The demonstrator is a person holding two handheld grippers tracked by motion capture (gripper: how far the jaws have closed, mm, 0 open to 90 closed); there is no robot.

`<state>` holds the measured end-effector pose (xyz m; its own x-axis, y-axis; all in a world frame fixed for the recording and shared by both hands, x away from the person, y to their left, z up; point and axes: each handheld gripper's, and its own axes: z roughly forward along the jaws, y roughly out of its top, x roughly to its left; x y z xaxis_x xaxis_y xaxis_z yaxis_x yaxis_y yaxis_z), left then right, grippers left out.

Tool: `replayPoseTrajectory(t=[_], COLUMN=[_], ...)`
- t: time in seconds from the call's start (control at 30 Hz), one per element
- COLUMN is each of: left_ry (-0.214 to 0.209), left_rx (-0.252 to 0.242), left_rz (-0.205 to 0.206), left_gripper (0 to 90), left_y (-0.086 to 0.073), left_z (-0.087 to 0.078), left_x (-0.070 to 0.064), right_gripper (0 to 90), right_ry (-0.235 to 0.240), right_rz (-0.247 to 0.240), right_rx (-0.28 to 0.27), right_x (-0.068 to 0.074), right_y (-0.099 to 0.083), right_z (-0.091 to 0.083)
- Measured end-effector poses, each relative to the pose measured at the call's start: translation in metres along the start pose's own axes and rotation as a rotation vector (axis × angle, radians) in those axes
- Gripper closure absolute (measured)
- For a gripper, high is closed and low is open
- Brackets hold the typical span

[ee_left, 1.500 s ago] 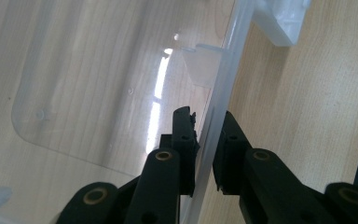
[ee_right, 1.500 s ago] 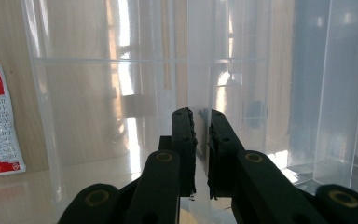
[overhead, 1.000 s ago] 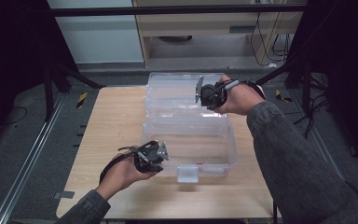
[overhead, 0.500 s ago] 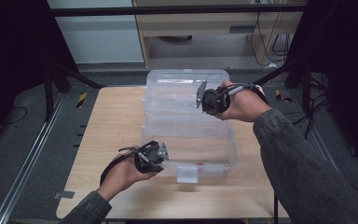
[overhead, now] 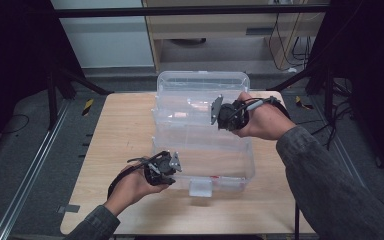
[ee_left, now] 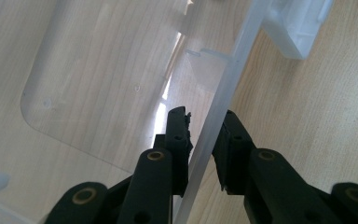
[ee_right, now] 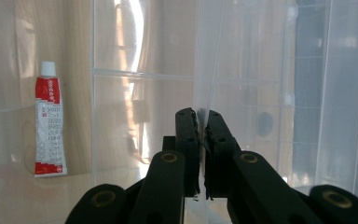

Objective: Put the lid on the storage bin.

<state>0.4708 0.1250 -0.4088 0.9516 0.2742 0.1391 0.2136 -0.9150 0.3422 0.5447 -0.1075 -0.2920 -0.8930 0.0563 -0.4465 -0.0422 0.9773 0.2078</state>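
Storage box: clear plastic, standing in the middle of the wooden table, with its lid swung up and back at the far side; the base sits toward the person.
Front latch: a pale tab on the near wall of the box, just right of the left gripper; in the left gripper view it shows at the top right.
Tube: red and white with a white cap, seen through the clear plastic in the right gripper view, lying on the box floor at the left.
Left gripper: at the near left corner of the box. In its own view the jaws straddle the thin rim, one on each side, with a little gap between pads and plastic; partly open, not clamped.
Right gripper: at the right part of the raised lid, near the hinge line. In its own view the jaws are nearly closed on a thin clear wall edge, which runs up between them.
Hands: the left hand enters from the bottom; the right hand, in a grey sleeve, reaches across from the right.
Surroundings: grey floor around the table, a pale cabinet beyond it.
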Motion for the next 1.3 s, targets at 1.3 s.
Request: replayPoseTrajectory(t=[1.3], left_ry=[0.023], left_rx=[-0.011], left_rz=[-0.034], left_gripper=[73.5], left_y=[-0.001], left_z=[0.001], left_x=[-0.003], right_gripper=[84.9], right_ry=[0.005], right_rz=[-0.02], right_rx=[-0.03], right_x=[0.041], right_y=[-0.005], right_z=[-0.011])
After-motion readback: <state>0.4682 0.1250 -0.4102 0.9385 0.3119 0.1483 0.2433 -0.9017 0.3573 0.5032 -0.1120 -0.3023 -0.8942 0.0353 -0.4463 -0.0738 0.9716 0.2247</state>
